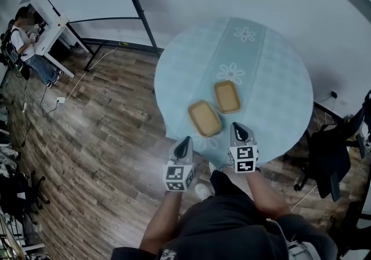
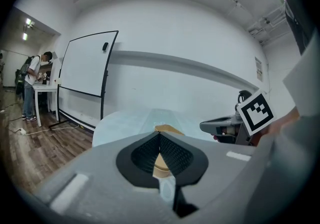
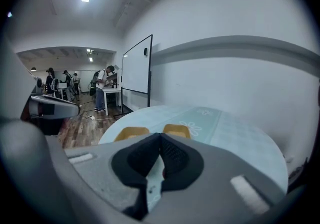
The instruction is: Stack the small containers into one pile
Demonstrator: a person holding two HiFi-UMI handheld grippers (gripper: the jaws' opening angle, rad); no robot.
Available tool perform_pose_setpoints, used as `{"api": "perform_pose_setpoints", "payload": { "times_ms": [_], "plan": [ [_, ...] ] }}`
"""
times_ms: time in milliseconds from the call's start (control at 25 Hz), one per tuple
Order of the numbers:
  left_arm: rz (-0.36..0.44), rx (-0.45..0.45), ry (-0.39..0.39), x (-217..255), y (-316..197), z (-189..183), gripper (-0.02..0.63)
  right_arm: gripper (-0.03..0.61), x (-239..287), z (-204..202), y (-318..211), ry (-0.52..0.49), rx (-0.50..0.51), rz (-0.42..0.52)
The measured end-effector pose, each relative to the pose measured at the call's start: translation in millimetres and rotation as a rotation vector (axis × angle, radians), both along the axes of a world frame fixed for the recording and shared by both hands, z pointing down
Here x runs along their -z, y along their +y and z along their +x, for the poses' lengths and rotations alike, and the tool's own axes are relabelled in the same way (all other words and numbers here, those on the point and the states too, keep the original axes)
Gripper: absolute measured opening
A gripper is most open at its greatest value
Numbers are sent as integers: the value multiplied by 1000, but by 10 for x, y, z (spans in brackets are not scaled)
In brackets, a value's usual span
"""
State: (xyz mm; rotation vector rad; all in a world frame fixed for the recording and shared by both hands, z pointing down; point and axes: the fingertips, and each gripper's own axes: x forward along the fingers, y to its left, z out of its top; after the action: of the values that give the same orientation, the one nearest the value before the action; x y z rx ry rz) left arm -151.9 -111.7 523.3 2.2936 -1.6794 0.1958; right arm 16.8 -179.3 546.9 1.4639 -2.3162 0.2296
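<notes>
Brown wood floor (image 1: 98,120) lies under a round blue table (image 1: 278,79). Two small tan tubs sit close together near the table's front edge, not stacked: the near tub (image 1: 204,118) to the left and the far tub (image 1: 227,96) to the right. The left tongs (image 1: 186,140) and right tongs (image 1: 239,128) hang just in front of them, both pressed together and holding nothing.

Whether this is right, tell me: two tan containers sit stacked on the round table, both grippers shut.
Not stacked: the head view shows the two tan containers side by side on the round table. The left gripper and right gripper are shut.
</notes>
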Motion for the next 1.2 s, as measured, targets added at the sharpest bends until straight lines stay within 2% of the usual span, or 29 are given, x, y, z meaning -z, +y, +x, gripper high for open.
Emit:
{"api": "perform_pose_setpoints", "payload": {
  "times_ms": [280, 320, 400, 520, 600, 800, 960, 1200],
  "plan": [
    [-58, 9, -2, -287, -367, -19, -6, 15, -334, 50, -319, 12, 28, -55],
    [-65, 7, -3, -321, -408, -16, -6, 91, -389, 47, -352, 12, 35, -67],
    [-76, 5, -5, -377, -501, -23, -6, 164, -495, 51, -442, 4, 36, -86],
    [-96, 8, -3, -463, -606, -76, -6, 259, -659, 71, -579, -4, 16, -121],
    [-110, 11, 0, -537, -656, -116, -6, 298, -790, 104, -672, 2, 2, -146],
    [-139, 5, -3, -732, -752, -158, -6, 467, -1132, 201, -912, 22, -29, -210],
    [-154, 0, -9, -817, -807, -154, -6, 509, -1276, 206, -1079, 41, -41, -219],
    [-175, 9, -17, -861, -862, -229, -6, 522, -1403, 80, -1226, 53, -35, -242]
  ]
}}
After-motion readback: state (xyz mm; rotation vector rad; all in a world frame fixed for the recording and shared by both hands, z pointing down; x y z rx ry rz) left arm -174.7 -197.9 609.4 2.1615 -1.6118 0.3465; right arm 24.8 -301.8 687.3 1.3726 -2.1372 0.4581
